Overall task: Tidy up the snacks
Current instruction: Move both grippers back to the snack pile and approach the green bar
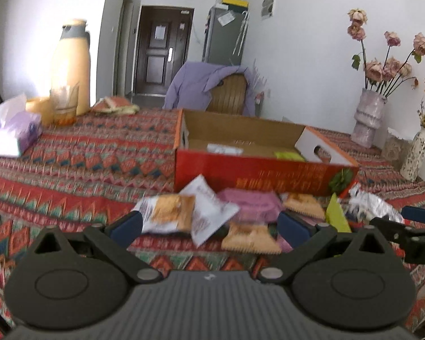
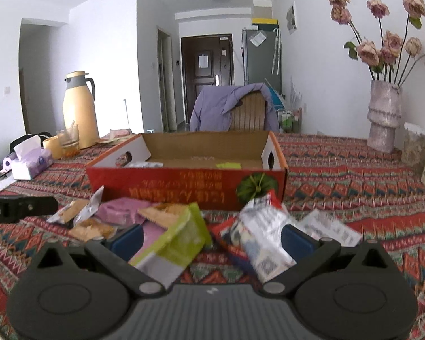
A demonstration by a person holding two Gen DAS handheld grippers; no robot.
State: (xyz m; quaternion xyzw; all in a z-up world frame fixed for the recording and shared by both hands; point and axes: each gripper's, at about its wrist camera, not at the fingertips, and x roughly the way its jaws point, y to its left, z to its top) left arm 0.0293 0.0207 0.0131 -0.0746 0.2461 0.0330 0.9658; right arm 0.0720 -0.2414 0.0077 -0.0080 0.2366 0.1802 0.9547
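Note:
A loose pile of snack packets lies on the patterned tablecloth in front of a red cardboard box [image 1: 257, 171] [image 2: 184, 182]. The box is open on top, with a white packet [image 1: 225, 149] and a green packet [image 1: 289, 155] inside. My left gripper [image 1: 211, 226] is open just above the cloth. An orange cracker packet [image 1: 168, 212], a white packet [image 1: 209, 211] and another cracker packet [image 1: 249, 238] lie between its fingers. My right gripper [image 2: 212, 239] is also open over a green packet [image 2: 178, 240] and a white printed packet [image 2: 265, 235]. A pink packet [image 1: 249, 201] [image 2: 119, 211] sits mid-pile.
A yellow thermos [image 2: 79, 110], a glass [image 2: 68, 138] and a tissue box [image 2: 31, 161] stand at the far left. Vases of dried roses [image 2: 384, 116] line the right wall. Beyond the table is a chair draped in purple cloth [image 2: 232, 107]. The right gripper's tip [image 1: 408, 222] shows beside the pile.

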